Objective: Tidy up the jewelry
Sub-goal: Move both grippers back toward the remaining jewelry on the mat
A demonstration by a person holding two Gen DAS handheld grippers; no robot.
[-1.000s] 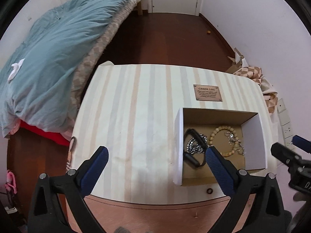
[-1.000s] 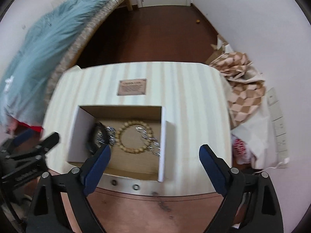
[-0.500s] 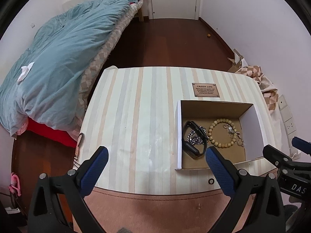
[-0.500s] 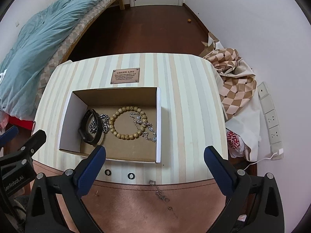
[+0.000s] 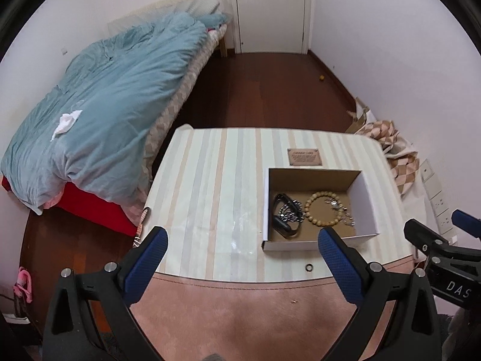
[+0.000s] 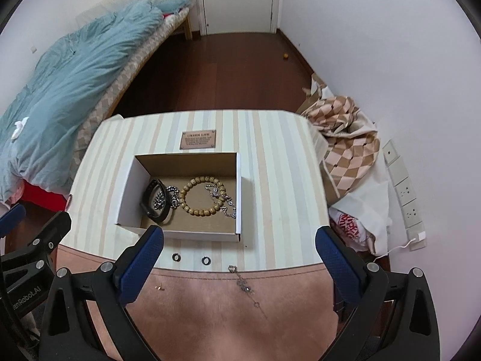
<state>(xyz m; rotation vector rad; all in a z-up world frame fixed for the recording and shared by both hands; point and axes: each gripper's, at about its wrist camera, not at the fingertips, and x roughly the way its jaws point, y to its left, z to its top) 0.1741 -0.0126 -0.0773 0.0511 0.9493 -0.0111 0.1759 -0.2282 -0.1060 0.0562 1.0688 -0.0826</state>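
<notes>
An open white cardboard box (image 6: 239, 180) (image 5: 265, 204) sits on the striped tabletop. Inside lie a wooden bead bracelet (image 6: 202, 195) (image 5: 323, 207), a black band (image 6: 150, 201) (image 5: 281, 225) and silver chains (image 6: 224, 200). In front of the box, two small dark rings (image 6: 176, 257) (image 6: 206, 260) rest near the table's front strip; the left wrist view shows one ring (image 5: 309, 267). A thin silver chain (image 6: 245, 284) and a small gold piece (image 6: 159, 286) lie on the pink edge. My left gripper (image 5: 240, 240) and right gripper (image 6: 239, 240) hover open and empty, back from the box.
The striped table (image 6: 276, 162) has a brown plaque (image 6: 198, 140) behind the box. A bed with a blue duvet (image 5: 99, 126) stands to the left. Checked cloth and bags (image 6: 348, 156) pile up by the right wall, with wall sockets (image 6: 405, 192) beyond.
Both grippers have pulled back and up from the box, so more of the table's near edge and room shows. The jewelry has not moved.
</notes>
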